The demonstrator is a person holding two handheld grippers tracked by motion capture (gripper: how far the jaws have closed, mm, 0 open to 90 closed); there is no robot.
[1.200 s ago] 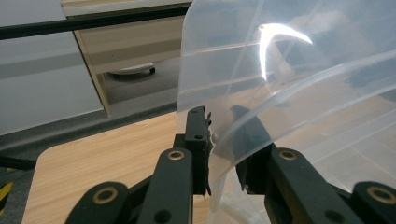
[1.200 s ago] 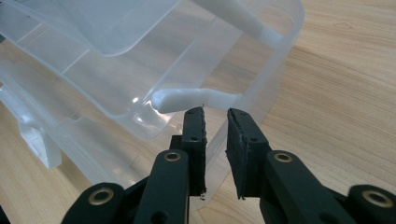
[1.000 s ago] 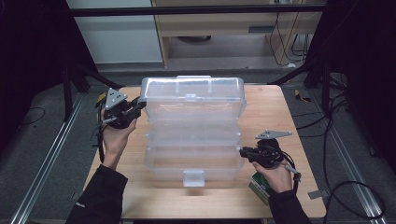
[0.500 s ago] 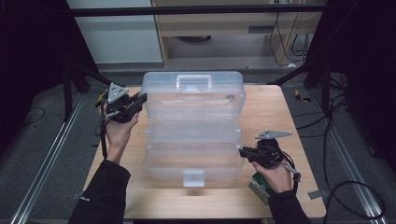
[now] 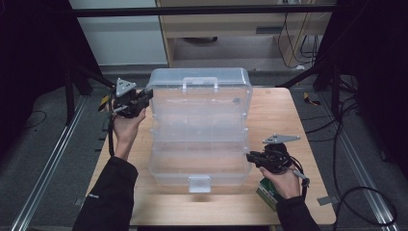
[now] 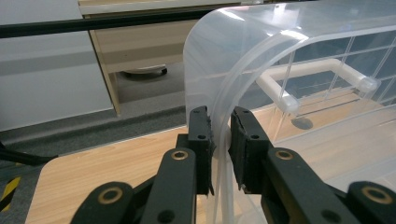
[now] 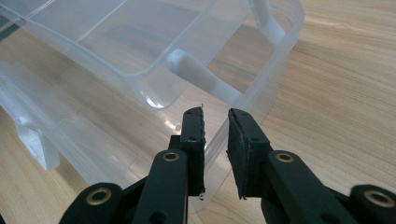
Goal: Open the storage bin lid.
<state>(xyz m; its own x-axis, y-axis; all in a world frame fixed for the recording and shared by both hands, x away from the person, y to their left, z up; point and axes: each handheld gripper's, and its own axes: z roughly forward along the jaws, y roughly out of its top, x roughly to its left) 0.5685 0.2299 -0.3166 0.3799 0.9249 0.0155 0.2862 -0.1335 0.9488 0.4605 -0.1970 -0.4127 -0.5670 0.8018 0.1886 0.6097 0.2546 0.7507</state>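
A clear plastic tiered organiser box stands fanned open in the middle of the wooden table. Its domed lid with a white handle is at the back. My left gripper is at the lid's left edge, and in the left gripper view it is shut on that clear lid edge. My right gripper is at the bottom tray's right side. In the right gripper view it is shut on the tray wall, near a white hinge arm.
A white latch sticks out at the box's front edge. A small green packet lies under the right hand near the table's front right. A cabinet and cables stand beyond the table's far edge.
The left gripper has carried the lid edge up and toward the back, and the trays have spread further apart. The right gripper has stayed on the bottom tray.
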